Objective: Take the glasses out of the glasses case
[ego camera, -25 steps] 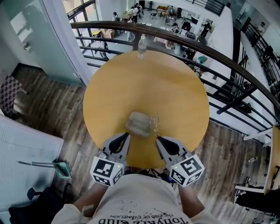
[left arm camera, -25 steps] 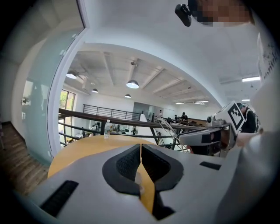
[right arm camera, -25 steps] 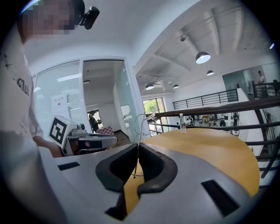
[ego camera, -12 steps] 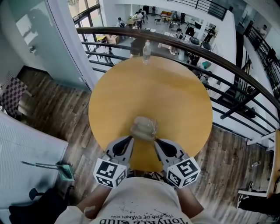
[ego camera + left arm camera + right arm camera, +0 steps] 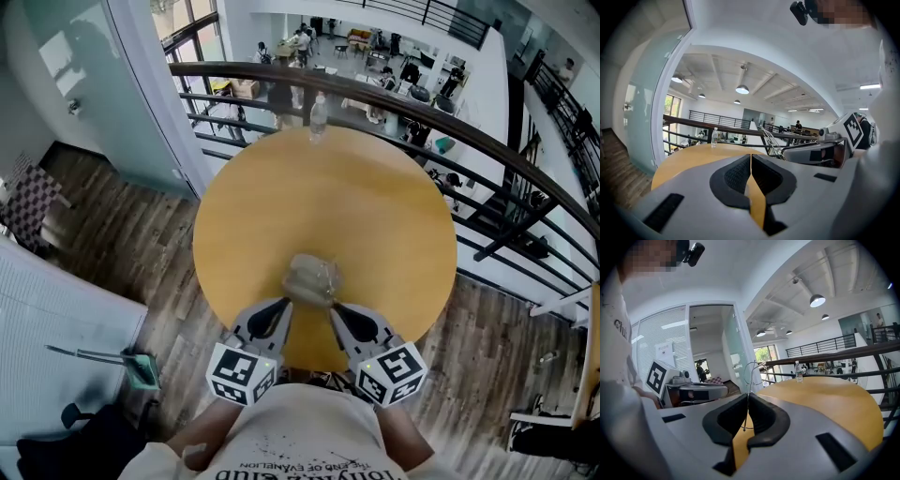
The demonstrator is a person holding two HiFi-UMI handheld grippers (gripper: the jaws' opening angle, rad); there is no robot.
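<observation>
The round yellow table (image 5: 375, 206) sits a bit lower in the head view than it did a second ago, but nothing on it has gone.

The two tools have come closer together. A second ago they stood well apart, one on each side of the case. Now both tips are right at its near edge.

The left tool (image 5: 750, 158) has its jaws pressed together, and we see nothing between them. The right tool (image 5: 748, 398) is closed on a thin wire, which is part of the glasses (image 5: 749, 380).

The glasses case (image 5: 305, 274) lies near our edge of the table, just past the tool tips. The glasses rise from the right tool's jaws, beside the case.

We think this means the right tool has a good hold and the glasses are on their way out.

Some things are hard to see. From above, the glasses are thin and clear, so they melt into the case. We cannot tell if any part is inside it, or if the case is open. The left tool's own view does not show the case, so we cannot tell if that tool touches it.

A small bottle (image 5: 319, 117) stands at the far edge, well apart from it all.
</observation>
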